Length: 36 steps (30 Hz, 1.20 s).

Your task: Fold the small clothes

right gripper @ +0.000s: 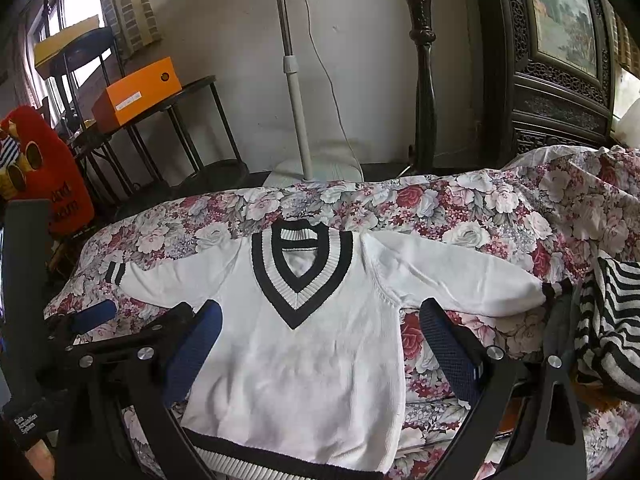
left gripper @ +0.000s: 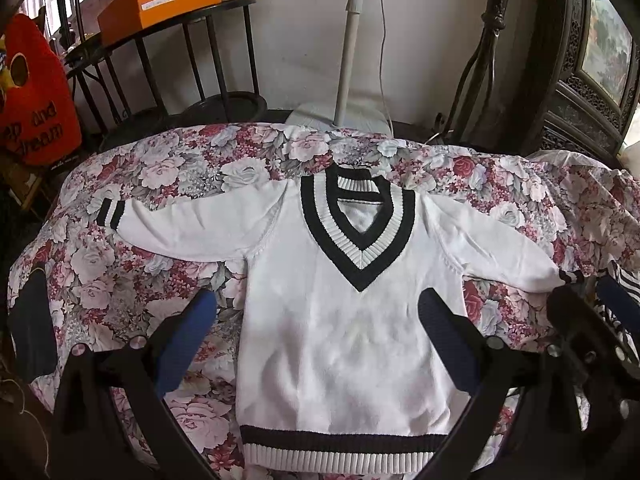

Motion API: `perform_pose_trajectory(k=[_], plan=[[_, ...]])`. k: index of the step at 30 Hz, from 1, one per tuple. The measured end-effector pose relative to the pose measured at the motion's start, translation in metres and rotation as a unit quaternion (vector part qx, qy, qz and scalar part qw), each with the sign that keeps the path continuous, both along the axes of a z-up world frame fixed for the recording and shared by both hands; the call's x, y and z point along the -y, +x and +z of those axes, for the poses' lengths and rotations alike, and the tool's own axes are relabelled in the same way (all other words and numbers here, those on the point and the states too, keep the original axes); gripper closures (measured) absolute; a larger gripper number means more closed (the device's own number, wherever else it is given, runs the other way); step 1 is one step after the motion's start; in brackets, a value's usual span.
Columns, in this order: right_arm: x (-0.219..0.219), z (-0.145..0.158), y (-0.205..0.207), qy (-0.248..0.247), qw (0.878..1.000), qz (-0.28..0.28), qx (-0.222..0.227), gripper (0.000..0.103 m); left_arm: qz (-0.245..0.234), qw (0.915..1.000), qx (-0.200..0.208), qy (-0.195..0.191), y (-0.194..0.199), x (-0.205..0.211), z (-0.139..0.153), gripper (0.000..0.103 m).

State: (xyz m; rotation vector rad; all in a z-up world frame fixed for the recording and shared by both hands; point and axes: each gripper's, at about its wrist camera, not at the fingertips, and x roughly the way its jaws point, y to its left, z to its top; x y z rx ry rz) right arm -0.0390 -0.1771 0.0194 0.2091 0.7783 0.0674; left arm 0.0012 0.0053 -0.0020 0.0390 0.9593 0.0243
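— Looking at where we stand: the white sweater [left gripper: 344, 320] lies face up and flat in the middle of the floral cloth [left gripper: 168, 160], its V-neck toward the far edge, its striped hem at the near edge, both sleeves spread out sideways.

— And our tools? The left gripper [left gripper: 316, 320] hovers over the body with its jaws spread wide, pinching nothing. The right gripper [right gripper: 320, 336] is likewise spread and empty, above the sweater's right half.

— We judge the knit soft and light, with no stiffness, so it should drape and sag wherever we lift it.

— Then we should take hold at firm places. The ribbed left cuff [left gripper: 110, 212] and the right cuff [right gripper: 554, 290] look thicker, easier to pinch than plain knit.

— Agreed; the shoulders or the hem corners would serve for the body fold. A shallow pinch risks catching the cloth beneath too.

— The striped garment [right gripper: 616, 320] at the right edge sits just beside that cuff; we should mind it.
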Motion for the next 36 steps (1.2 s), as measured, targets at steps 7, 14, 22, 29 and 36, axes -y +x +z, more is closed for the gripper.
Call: perform_pose_trajectory(k=[7, 14, 22, 29, 36], plan=[[-0.001, -0.001, 0.001, -0.003, 1.000, 0.000, 0.001, 0.004, -0.001, 0.9981, 0.013, -0.060, 0.000, -0.002, 0.001, 0.005], [-0.001, -0.001, 0.001, -0.001, 1.000, 0.000, 0.001, 0.004, -0.001, 0.9988, 0.011, -0.048, 0.000, -0.002, 0.000, 0.005], [0.000, -0.001, 0.001, -0.001, 1.000, 0.000, 0.000, 0.004, 0.000, 0.9993, 0.003, -0.039, 0.001, -0.001, -0.001, 0.005], [0.003, -0.007, 0.003, -0.004, 1.000, -0.002, -0.002, 0.004, -0.003, 0.9999, 0.006, -0.009, 0.004, 0.001, -0.015, 0.005], [0.041, -0.060, 0.024, 0.043, 0.997, -0.033, -0.049, 0.004, -0.010, 0.9979, -0.063, 0.008, 0.034, 0.000, -0.088, 0.005]])
